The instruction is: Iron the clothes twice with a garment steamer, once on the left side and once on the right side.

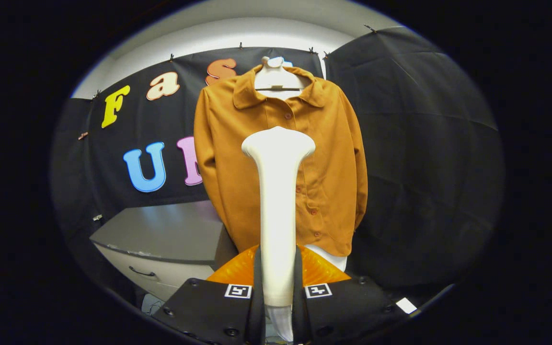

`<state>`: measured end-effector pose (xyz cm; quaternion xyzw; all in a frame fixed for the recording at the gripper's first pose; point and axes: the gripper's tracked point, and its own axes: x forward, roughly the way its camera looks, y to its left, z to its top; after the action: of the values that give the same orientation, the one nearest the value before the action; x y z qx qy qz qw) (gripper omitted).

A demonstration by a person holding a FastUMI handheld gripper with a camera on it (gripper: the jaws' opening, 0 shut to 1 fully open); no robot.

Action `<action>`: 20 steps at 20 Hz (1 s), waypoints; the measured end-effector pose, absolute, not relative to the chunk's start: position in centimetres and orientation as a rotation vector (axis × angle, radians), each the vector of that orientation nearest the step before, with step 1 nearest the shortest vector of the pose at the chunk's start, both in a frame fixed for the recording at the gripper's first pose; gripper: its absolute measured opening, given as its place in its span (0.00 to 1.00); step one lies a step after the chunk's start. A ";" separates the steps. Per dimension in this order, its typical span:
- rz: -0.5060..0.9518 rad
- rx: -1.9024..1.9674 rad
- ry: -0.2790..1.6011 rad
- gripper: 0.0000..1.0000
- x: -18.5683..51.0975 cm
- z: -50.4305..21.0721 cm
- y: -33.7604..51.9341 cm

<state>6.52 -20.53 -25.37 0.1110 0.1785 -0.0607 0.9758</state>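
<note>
Clearly the claw (277, 292) is clamped on the garment steamer (278, 191), upright between its fingers, head aimed at the shirt (237, 158) hanging just beyond, ready for stroking.

Bright, even light from above; soft glare on the white steamer (277, 201) and the grey cabinet top (166, 232). Fisheye bends the edges; focus sharp.

no readable text, square markers on gripper (278, 292)
</note>
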 end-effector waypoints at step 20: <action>-0.014 0.151 0.077 0.25 4.1 -6.8 -8.0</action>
<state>4.07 -7.96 -6.80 0.0754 0.0386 -0.0070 0.9964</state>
